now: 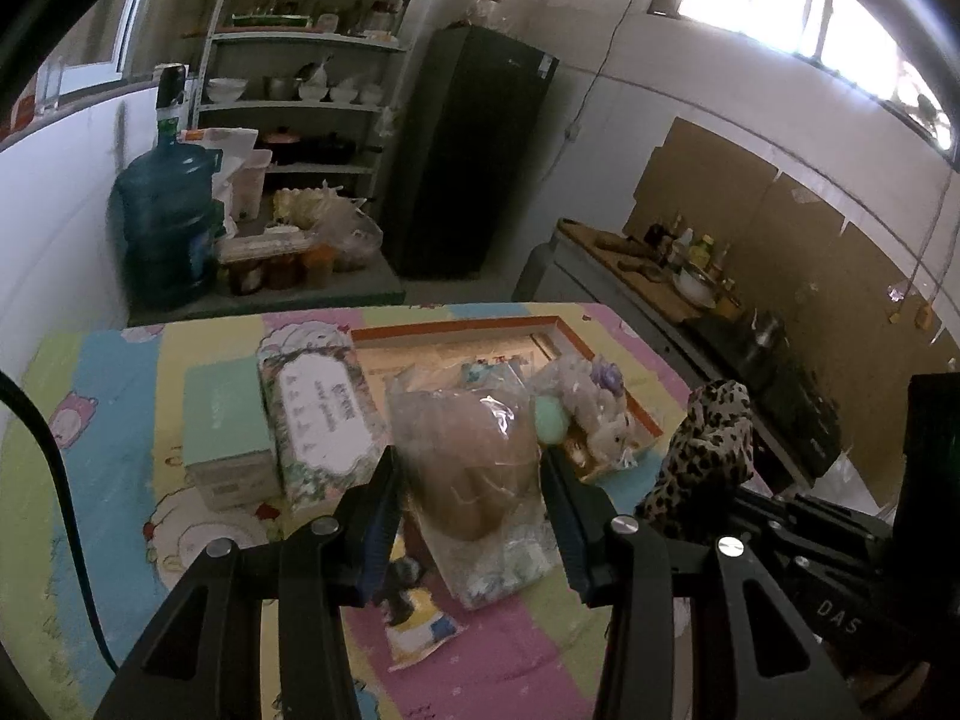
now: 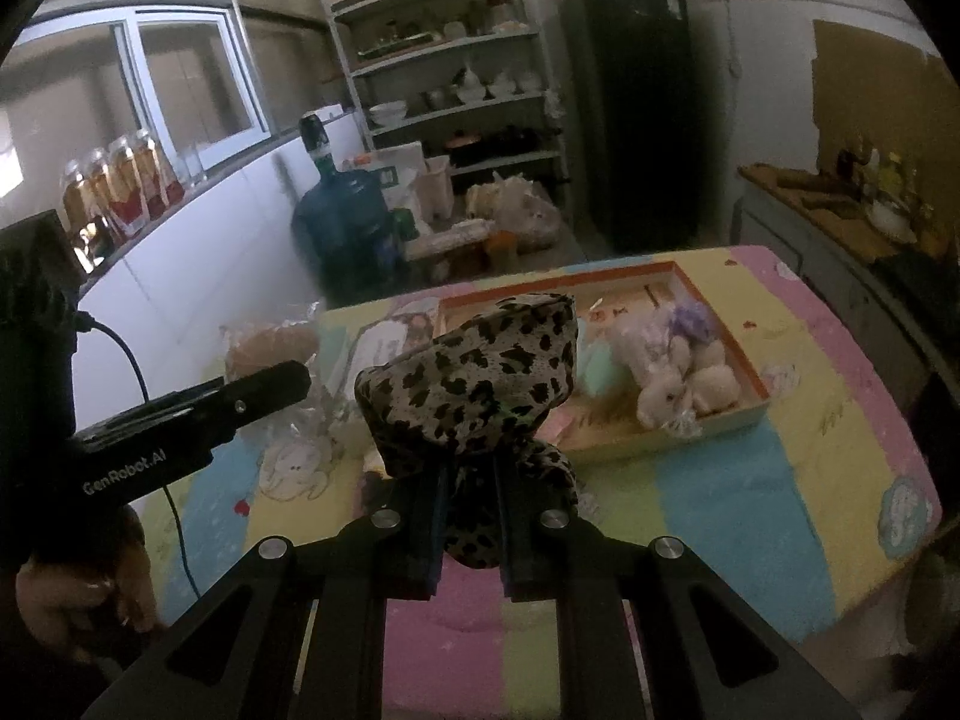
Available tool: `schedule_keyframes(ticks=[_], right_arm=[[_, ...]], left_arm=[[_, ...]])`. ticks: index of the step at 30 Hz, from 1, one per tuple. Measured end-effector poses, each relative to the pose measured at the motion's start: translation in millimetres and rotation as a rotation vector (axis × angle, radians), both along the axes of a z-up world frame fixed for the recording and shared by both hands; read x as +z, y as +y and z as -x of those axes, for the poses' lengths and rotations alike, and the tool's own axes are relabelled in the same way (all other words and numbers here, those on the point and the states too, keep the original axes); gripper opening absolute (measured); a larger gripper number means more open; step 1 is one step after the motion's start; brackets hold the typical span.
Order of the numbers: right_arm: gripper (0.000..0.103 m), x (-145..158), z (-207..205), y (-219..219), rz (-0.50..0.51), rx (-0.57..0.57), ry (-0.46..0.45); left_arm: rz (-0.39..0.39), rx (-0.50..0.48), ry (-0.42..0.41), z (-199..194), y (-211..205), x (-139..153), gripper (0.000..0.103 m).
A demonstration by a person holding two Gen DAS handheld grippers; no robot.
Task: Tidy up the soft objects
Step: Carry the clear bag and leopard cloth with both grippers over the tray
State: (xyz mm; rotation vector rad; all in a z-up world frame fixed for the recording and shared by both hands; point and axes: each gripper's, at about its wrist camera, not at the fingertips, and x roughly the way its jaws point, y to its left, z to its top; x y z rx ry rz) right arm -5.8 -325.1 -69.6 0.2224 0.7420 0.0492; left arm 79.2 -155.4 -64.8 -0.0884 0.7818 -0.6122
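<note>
Leopard-print cloth (image 2: 474, 384) pinched between closed right gripper (image 2: 470, 480) jaws, bagged brown soft item (image 1: 471, 468) between open left gripper (image 1: 471, 462) jaws

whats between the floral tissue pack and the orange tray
In the left wrist view, a brown item in a clear plastic bag lies between the floral tissue pack and the orange-rimmed tray.

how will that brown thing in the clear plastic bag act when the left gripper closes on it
The brown item in the clear bag looks soft and rounded, so it would probably squash between the open left gripper. The loose wrapper looks smooth and crinkly, so it may slip. It likely weighs little for its bulk.
</note>
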Motion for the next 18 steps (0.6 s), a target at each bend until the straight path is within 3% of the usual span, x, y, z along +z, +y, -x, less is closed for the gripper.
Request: schedule_keyframes(ticks=[18], right_arm=[[0.014,0.7,-50.4,-63.6,-0.02,0.074,-0.018]], left_arm=[[-0.041,0.088,-0.005,-31.7,-56.3,-1.0,0.046]])
